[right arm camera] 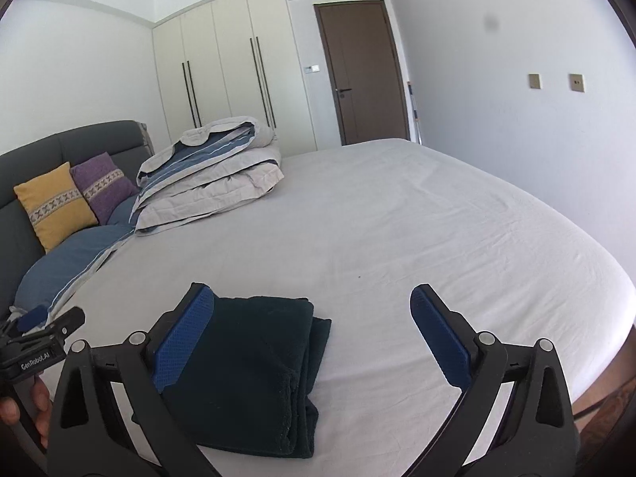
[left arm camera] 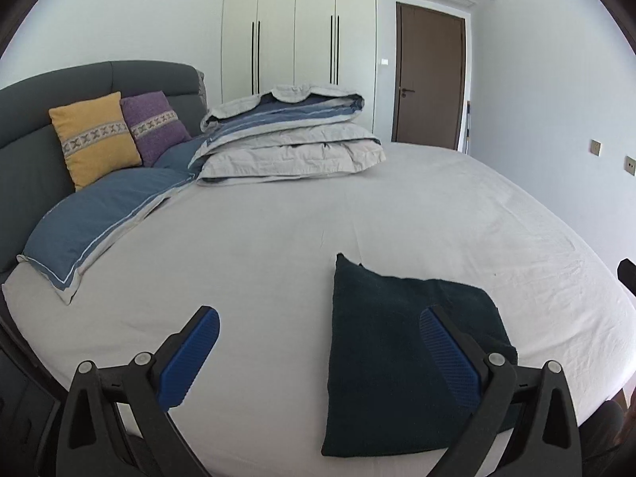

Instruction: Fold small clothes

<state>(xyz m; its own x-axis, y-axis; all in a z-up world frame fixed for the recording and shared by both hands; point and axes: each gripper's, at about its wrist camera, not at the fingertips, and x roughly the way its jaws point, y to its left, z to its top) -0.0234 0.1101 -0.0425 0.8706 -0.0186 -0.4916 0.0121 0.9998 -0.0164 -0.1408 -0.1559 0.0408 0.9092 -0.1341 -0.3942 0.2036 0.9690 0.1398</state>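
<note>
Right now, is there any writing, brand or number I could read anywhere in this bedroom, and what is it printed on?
"GenRobot.AI": white letters on the black body of the left gripper, seen at the edge of the right wrist view.
No other text: the wall plates, the panel beside the door and the folded dark cloth show none that can be read.

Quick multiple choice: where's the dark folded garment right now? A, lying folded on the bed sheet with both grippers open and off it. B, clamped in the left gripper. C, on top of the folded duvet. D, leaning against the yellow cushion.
A: the dark folded garment lies flat on the bed sheet, while the left gripper and right gripper stand wide open with nothing between their pads.
</note>
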